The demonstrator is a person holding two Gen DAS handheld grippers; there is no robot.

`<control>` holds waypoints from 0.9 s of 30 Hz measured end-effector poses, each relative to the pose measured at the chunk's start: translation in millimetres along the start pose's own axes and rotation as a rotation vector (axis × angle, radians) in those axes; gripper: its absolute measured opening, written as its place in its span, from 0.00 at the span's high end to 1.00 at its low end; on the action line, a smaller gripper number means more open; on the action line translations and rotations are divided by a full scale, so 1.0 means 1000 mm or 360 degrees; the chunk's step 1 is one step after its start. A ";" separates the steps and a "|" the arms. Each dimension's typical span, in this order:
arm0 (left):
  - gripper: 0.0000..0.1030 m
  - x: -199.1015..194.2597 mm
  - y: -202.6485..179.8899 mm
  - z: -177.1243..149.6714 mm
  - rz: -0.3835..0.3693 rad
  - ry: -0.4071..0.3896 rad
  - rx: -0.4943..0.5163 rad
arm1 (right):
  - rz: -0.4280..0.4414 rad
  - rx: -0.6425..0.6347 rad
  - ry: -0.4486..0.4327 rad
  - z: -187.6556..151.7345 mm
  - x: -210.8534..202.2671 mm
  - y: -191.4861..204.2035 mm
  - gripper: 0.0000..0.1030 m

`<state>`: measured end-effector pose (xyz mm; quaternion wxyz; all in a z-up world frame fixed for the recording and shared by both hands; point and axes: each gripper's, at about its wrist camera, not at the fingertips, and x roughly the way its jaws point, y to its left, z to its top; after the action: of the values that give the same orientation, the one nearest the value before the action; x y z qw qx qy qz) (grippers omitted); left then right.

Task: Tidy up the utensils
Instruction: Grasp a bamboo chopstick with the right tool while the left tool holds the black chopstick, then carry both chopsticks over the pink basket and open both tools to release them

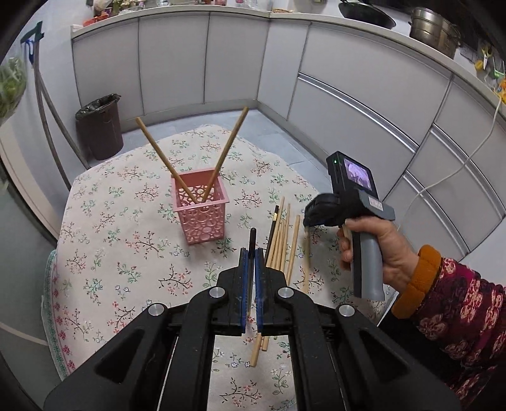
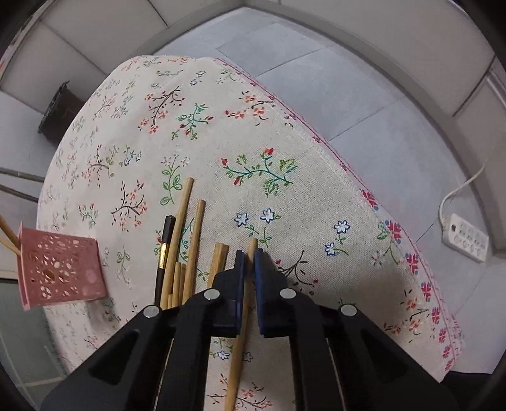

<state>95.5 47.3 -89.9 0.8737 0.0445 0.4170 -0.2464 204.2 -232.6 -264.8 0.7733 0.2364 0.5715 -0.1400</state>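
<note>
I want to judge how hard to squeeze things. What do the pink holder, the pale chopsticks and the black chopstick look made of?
The pink holder looks like moulded plastic, matte, its walls pierced with round cut-outs. The pale chopsticks look like bare bamboo or wood: tan, unvarnished, dull. The black chopstick is smooth and dark with a gold band, probably lacquered wood or plastic; the look leaves that open.

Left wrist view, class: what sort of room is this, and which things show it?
Most likely a home kitchen: grey cabinets under a worktop, a wok, a metal stockpot and a lined bin.
</note>
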 end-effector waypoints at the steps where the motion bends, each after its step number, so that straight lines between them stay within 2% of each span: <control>1: 0.97 -0.002 0.000 0.001 0.0000 -0.0003 -0.0004 | 0.0016 0.0002 -0.0001 0.000 0.000 -0.001 0.95; 4: 0.97 -0.005 0.000 0.002 -0.0005 -0.0023 -0.0008 | 0.0088 0.0029 -0.0009 -0.002 -0.008 -0.009 0.95; 7: 0.97 -0.011 0.000 0.004 -0.0005 -0.0062 -0.0015 | 0.0143 -0.0037 -0.0119 -0.011 -0.036 -0.009 0.95; 13: 0.97 -0.031 0.000 0.013 0.0008 -0.0188 -0.0063 | 0.0345 -0.0224 -0.0426 -0.035 -0.128 -0.001 0.95; 18: 0.97 -0.048 0.001 0.026 0.0041 -0.0311 -0.0114 | 0.0506 -0.0316 -0.0586 -0.047 -0.189 0.002 0.95; 23: 0.97 -0.066 0.004 0.054 0.0049 -0.0443 -0.0178 | 0.0651 -0.0350 -0.0744 -0.039 -0.246 0.013 0.95; 27: 0.97 -0.075 0.012 0.086 0.0113 -0.0545 -0.0219 | 0.0766 -0.0371 -0.0834 -0.023 -0.287 0.030 0.95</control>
<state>122.3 62.6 20.6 0.9411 -0.0434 0.2761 -0.1902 111.6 -210.2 9.0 0.9258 0.2303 0.2943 0.0560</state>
